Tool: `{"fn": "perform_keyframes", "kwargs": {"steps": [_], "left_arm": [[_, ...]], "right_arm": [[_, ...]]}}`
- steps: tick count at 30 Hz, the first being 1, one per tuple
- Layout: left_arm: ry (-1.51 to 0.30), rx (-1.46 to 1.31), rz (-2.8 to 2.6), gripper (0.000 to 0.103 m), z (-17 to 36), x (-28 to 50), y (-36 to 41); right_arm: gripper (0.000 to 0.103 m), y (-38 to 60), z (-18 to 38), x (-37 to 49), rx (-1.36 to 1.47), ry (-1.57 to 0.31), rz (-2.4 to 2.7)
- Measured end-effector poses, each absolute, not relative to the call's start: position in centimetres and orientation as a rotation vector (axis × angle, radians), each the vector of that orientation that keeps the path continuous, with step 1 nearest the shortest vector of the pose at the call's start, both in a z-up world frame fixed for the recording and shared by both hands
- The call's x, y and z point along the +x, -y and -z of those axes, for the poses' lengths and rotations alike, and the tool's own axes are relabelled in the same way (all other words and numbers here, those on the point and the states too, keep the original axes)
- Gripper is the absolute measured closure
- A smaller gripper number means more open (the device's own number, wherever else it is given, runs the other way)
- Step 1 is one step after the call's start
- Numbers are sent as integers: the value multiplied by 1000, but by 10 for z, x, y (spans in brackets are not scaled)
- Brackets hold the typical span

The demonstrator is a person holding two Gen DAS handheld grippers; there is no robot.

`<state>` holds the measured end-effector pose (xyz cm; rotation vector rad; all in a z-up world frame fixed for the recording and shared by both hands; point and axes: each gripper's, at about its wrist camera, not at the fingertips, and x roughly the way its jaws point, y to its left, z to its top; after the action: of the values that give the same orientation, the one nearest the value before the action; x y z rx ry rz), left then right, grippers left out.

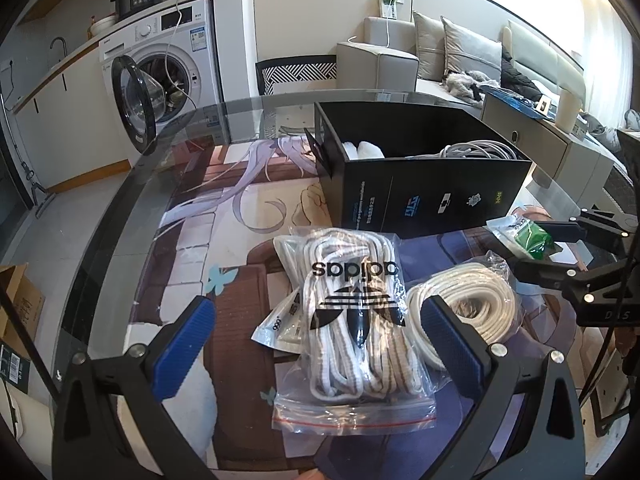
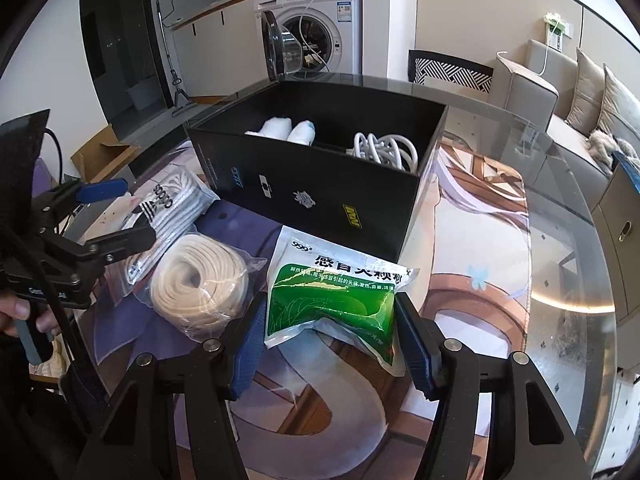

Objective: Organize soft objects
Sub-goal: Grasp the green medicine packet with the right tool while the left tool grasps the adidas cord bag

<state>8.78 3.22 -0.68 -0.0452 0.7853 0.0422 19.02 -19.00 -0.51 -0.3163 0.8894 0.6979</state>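
Note:
A zip bag of white laces (image 1: 352,320) with black lettering lies on the printed mat. My left gripper (image 1: 320,344) stands open over it, one blue pad on each side, neither touching. To its right lies a bagged coil of cream cord (image 1: 468,308). My right gripper (image 2: 336,340) is shut on a green and white sachet (image 2: 332,300), which buckles between the pads in front of the black box (image 2: 320,200). Inside the box are two white rolls (image 2: 288,130) and a white cable (image 2: 384,148). In the left wrist view the right gripper (image 1: 546,252) holds the sachet (image 1: 534,240) at the far right.
The round glass table's edge (image 1: 120,208) curves along the left. Beyond it are a washing machine (image 1: 168,60) with its door open, a patterned chair back (image 1: 300,74) and a sofa (image 1: 460,60). A cardboard box (image 1: 20,308) sits on the floor.

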Motion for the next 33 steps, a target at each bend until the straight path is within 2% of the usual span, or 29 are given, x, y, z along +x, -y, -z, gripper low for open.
{"fn": "perform_keyframes", "kwargs": {"steps": [9,12,15,17,18,19,20,23,33], "left_arm": [[-797,-54,-58,0,11,95,-35],[-814,-47,-60,4,15,96,-36],[-830,-55,-30,23,18,98,-36],[-828,-53,-16,41,18,98,-34],[-818,-44,-14,44,17,97,-33],[-810,-40,-13,53,16,96,-32],[-805,-42,-15,55,15,95,-32],[-796,-75,-9,59,12,92,-36],[-700,-138,17,59,-17,81,-37]], "right_arm": [[41,196,-27,174,-300,-804,-740],[41,199,-36,171,-275,-779,-749],[41,200,-40,170,-273,-769,-747],[41,200,-40,170,-269,-770,-746],[41,200,-40,169,-268,-771,-747],[41,199,-40,169,-268,-771,-747],[41,199,-40,169,-266,-770,-747],[41,199,-42,168,-264,-763,-748],[41,204,-58,162,-239,-700,-748]]}}
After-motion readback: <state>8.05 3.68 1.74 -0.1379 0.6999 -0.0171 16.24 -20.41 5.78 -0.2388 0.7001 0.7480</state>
